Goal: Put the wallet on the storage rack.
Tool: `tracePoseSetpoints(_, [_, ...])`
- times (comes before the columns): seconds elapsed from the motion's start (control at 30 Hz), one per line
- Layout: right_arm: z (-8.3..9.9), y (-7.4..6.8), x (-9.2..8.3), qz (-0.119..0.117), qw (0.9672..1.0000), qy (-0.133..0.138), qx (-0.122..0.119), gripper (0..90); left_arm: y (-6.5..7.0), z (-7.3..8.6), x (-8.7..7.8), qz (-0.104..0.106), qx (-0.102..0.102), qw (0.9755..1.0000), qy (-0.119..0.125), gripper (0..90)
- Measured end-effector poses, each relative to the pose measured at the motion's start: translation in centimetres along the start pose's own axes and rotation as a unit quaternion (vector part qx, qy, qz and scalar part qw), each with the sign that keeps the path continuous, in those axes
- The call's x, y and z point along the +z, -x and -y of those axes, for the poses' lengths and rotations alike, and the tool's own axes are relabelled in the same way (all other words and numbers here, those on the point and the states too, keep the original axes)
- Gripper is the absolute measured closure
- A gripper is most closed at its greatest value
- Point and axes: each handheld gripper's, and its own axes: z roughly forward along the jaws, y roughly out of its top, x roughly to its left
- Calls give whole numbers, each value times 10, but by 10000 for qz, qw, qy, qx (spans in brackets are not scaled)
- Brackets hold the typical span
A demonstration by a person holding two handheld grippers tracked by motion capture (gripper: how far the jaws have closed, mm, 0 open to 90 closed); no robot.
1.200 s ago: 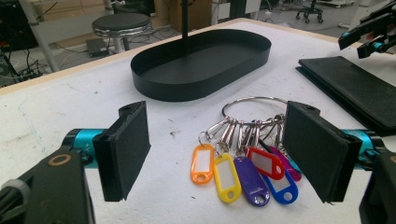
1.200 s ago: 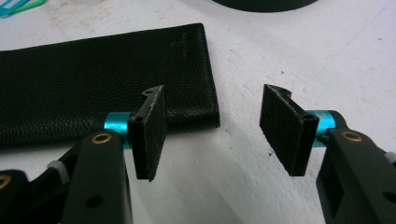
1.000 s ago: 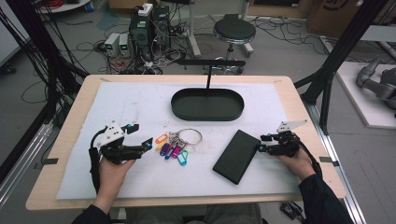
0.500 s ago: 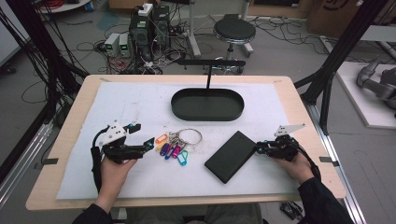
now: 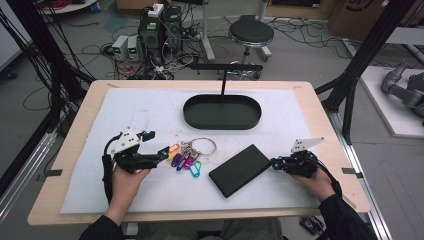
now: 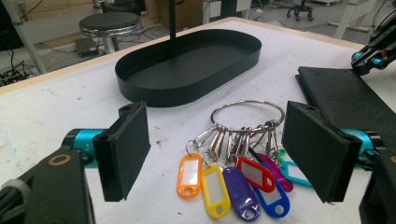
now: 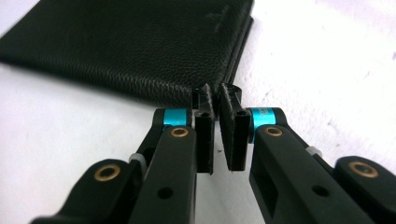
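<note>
A flat black leather wallet (image 5: 240, 170) lies on the white mat at the front right. My right gripper (image 5: 274, 162) is at its right corner. In the right gripper view its jaws have just closed to shut (image 7: 215, 93), their tips against the wallet's (image 7: 126, 46) edge and nothing seen between the pads. A metal ring with several coloured key tags (image 5: 187, 155) lies left of the wallet. My left gripper (image 5: 156, 143) rests just left of it, open. In the left gripper view (image 6: 217, 154) the tags (image 6: 233, 172) lie between the wide-apart pads, untouched.
A black oval tray (image 5: 222, 124) with an upright T-shaped post (image 5: 223, 80) stands at the middle back of the mat. The mat (image 5: 140, 110) is bare around it. The wooden table edge (image 5: 345, 150) runs close by the right hand.
The right gripper's jaws closed and it moved left. The wallet slid left and turned, its long side lying flatter across the mat. The left gripper and the keys stayed put.
</note>
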Motion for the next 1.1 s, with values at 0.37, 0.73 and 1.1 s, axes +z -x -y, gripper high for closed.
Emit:
tracePoseSetpoints(0.37, [-2, -8, 9, -5, 9910, 261, -1316, 453, 0, 3, -7, -62, -30, 10000, 3, 233])
tracePoseSetpoints(0.73, [-4, -11, 18, 180, 9833, 19, -1811, 515, -1, 6, -11, -75, -106, 9999, 6, 233])
tracePoseSetpoints(1.1, [-7, -19, 11, 177, 9891, -156, -1451, 717, 1, 4, -5, 40, -88, 10000, 11, 233])
